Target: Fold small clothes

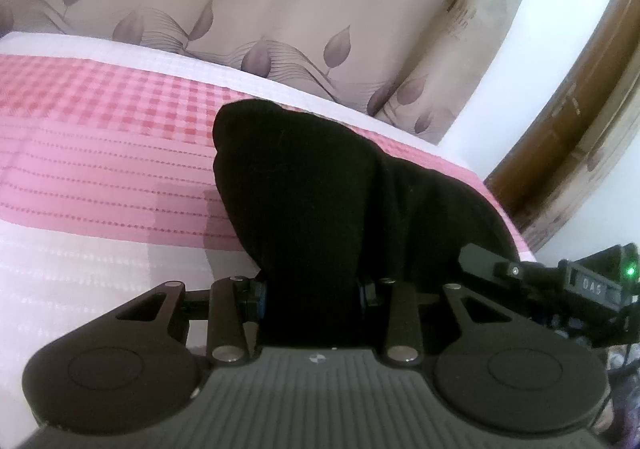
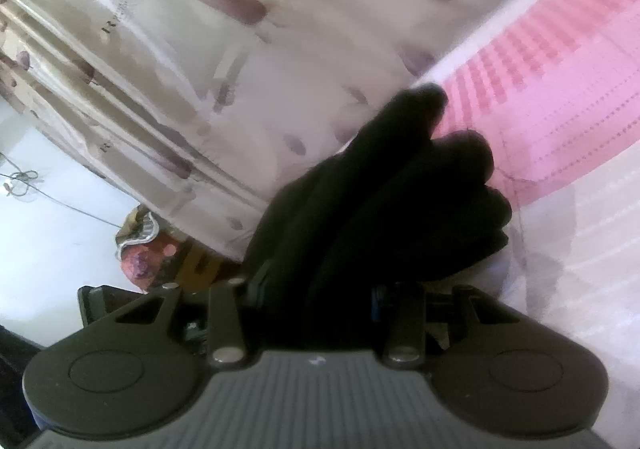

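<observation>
- The left gripper (image 1: 314, 289) is clenched on a black garment (image 1: 320, 189), which bunches up out of the jaws and hides the fingertips.
- The right gripper (image 2: 316, 289) grasps the same kind of dark cloth (image 2: 380, 201); whether it is one garment shared by both grippers cannot be told for certain, though the right gripper's body appears just beside the cloth in the left view.
- The garment is held above the bed (image 1: 100, 153), whose cover is pink and white check; its lower folds hang near the cover, and contact with it cannot be judged.
- Behind the bed hangs a curtain (image 1: 240, 1) printed with leaves; a wooden frame (image 1: 580, 97) stands to the side of the curtain.
- Risk: the cloth is gathered in a lump rather than pinched at a clean edge, so a fold made from here would likely trap wrinkles or come out uneven.
- Risk: the thick bundle may slip from either grip if the grippers pull apart sharply, dropping the garment onto the bed in a heap.
- Risk: blur in the right view suggests quick movement, which could swing loose folds off line.
</observation>
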Tool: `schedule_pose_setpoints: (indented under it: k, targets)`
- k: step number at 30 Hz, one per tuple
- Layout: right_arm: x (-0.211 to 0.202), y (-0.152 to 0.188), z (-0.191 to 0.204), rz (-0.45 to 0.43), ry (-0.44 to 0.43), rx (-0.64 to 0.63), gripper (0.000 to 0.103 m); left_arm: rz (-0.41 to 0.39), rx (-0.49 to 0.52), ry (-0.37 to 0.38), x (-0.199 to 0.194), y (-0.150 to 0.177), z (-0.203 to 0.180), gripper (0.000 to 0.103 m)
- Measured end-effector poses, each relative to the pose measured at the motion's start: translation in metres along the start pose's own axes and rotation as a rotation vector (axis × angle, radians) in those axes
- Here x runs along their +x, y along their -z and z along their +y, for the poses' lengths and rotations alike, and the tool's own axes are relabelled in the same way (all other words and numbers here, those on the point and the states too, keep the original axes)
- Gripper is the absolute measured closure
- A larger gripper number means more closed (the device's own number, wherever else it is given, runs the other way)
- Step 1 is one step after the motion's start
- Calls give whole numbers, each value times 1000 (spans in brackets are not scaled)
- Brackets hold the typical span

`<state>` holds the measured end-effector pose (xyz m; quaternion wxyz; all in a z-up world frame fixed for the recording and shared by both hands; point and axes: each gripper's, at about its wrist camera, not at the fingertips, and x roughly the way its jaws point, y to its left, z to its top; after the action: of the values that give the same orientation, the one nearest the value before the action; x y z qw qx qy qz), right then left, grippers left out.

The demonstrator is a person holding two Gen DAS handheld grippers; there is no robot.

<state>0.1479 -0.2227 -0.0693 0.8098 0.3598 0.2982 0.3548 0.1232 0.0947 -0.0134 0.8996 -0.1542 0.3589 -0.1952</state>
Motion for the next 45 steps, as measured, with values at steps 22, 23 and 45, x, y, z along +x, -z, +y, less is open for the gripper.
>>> schedule_pose_setpoints:
  k: [22, 23, 45]
  targets:
    - [7, 10, -14, 3, 178, -166, 61, -39, 54, -100, 26, 14, 5, 59]
    - [7, 11, -14, 3, 191, -178, 60, -41, 60, -107, 26, 15, 4, 57]
    - [-20, 65, 37, -213, 455, -441, 0, -319, 229, -396, -3, 44, -24, 0]
